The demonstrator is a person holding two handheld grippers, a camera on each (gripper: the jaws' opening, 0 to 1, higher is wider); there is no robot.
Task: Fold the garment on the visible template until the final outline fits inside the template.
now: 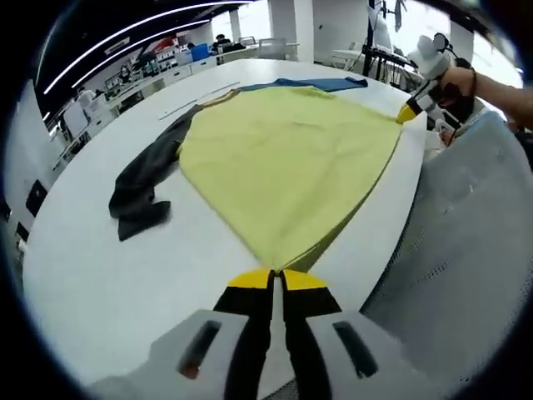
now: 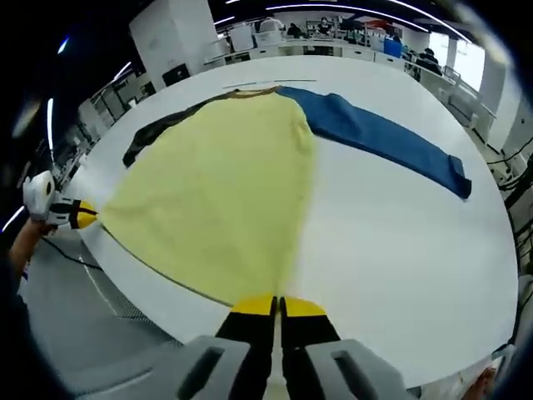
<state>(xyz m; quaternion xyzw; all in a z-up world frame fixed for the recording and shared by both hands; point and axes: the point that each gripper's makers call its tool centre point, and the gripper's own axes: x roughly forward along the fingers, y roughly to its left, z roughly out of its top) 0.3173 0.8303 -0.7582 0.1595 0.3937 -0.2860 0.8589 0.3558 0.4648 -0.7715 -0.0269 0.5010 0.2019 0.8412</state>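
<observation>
A yellow garment (image 1: 287,162) with one dark sleeve (image 1: 143,179) and one blue sleeve (image 1: 321,83) lies spread on a round white table (image 1: 100,275). My left gripper (image 1: 276,273) is shut on one hem corner at the table's near edge. A hand holds my right gripper (image 1: 405,114) shut on the other hem corner, off the table's right edge. In the right gripper view the yellow body (image 2: 216,183) stretches from my right gripper (image 2: 277,300) to my left gripper (image 2: 87,215). The blue sleeve (image 2: 383,137) lies flat to the right, and the dark sleeve (image 2: 158,133) is at the far left.
A grey mesh chair back (image 1: 475,250) stands close to the table's edge beside my left gripper. Bare white tabletop (image 2: 400,242) lies right of the garment. Desks and equipment (image 2: 333,37) line the far side of the room.
</observation>
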